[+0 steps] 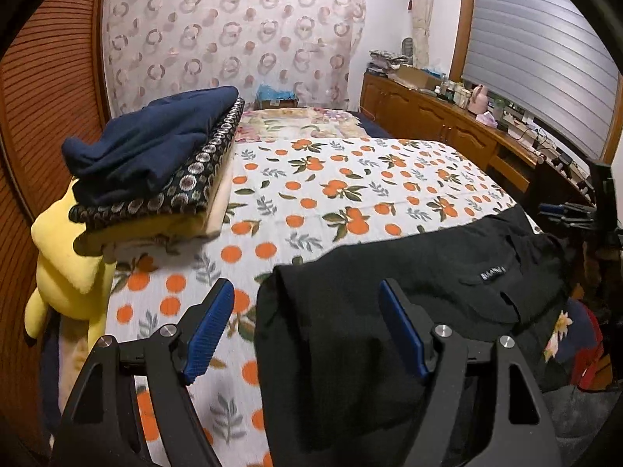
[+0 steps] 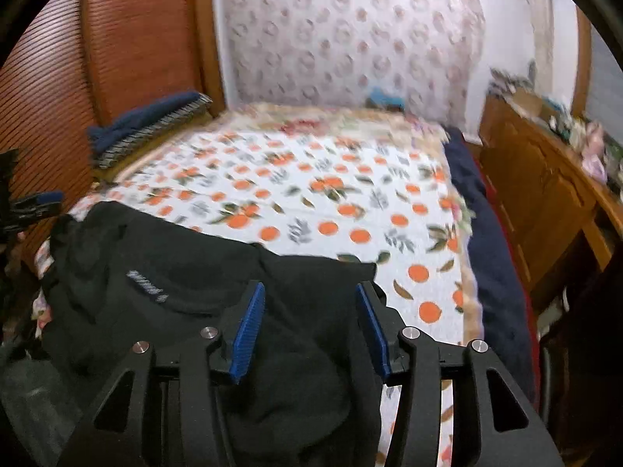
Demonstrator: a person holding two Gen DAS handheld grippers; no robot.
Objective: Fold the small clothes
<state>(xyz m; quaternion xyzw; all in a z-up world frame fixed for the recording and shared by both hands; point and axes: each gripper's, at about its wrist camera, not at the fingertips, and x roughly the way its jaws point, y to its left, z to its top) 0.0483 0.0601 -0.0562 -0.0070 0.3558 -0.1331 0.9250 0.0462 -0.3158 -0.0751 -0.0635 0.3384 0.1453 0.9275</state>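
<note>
Both fingers [image 1: 212, 330] apart, empty.

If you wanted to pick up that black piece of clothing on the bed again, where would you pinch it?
Probably at its near hem. The black garment lies flat on the orange-print sheet with that edge draped over the bedside, right under the open left gripper and right gripper. Coming from the near side, each could pinch one corner.

- Black garment [image 1: 389, 272], lower right.
- White bedsheet [image 1: 350, 179], orange fruit, green leaves.
- Navy cloth [image 1: 155, 144] over black-and-white patterned fabric [image 1: 187, 183], upper left.
- Yellow plush [image 1: 66, 257], left edge.
</note>
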